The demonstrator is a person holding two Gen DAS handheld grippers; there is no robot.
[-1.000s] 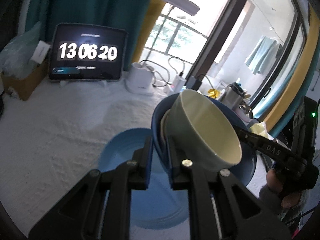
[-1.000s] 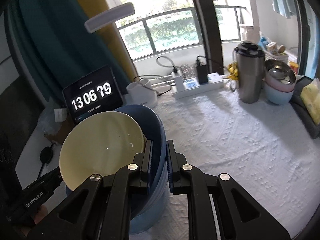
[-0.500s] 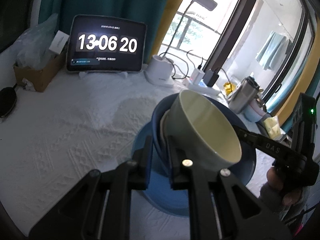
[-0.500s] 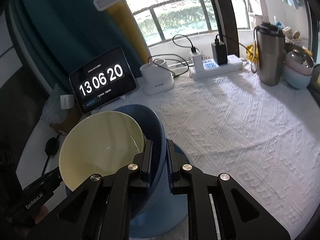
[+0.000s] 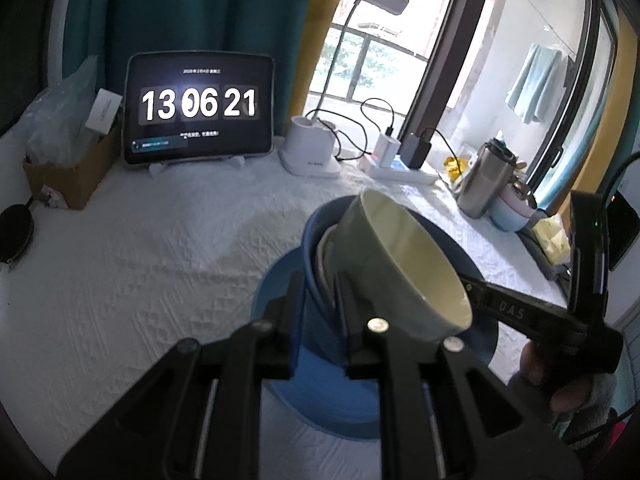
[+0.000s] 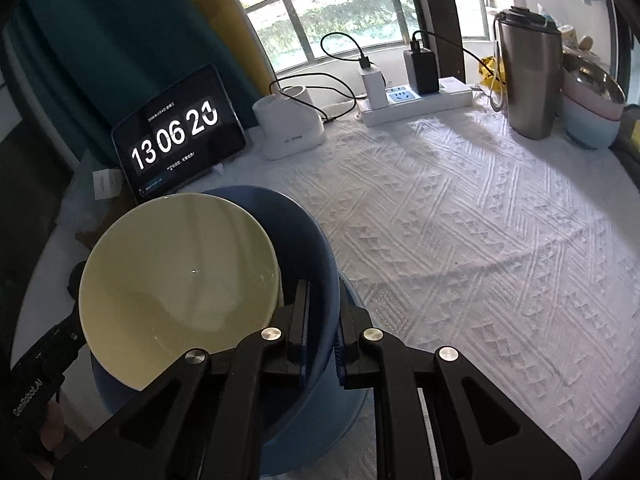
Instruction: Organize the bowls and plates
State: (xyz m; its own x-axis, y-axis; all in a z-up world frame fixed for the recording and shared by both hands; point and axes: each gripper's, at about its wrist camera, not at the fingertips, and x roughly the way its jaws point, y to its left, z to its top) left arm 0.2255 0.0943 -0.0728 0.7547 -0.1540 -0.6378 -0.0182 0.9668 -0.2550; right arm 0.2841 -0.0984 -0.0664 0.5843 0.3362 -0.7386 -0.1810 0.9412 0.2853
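Both grippers hold one dark blue bowl (image 5: 316,240) by opposite rims, with a pale green bowl (image 5: 400,264) nested in it, tilted. My left gripper (image 5: 320,316) is shut on the blue bowl's near rim. My right gripper (image 6: 322,332) is shut on the blue bowl's (image 6: 312,248) other rim; the green bowl (image 6: 180,280) faces this camera. A blue plate (image 5: 320,400) lies on the white cloth under the bowls, also seen in the right wrist view (image 6: 320,432). Whether the bowls touch the plate I cannot tell.
A clock tablet (image 5: 200,108), lamp base (image 5: 308,152), power strip (image 6: 416,100), steel tumbler (image 6: 528,64) and stacked pastel bowls (image 6: 592,120) stand along the back and right. A cardboard box (image 5: 76,172) sits at left. White patterned cloth (image 6: 480,240) covers the table.
The two bowls, held by both grippers, moved lower and over the blue plate; the table looks closer in both views. Both grips stayed shut.
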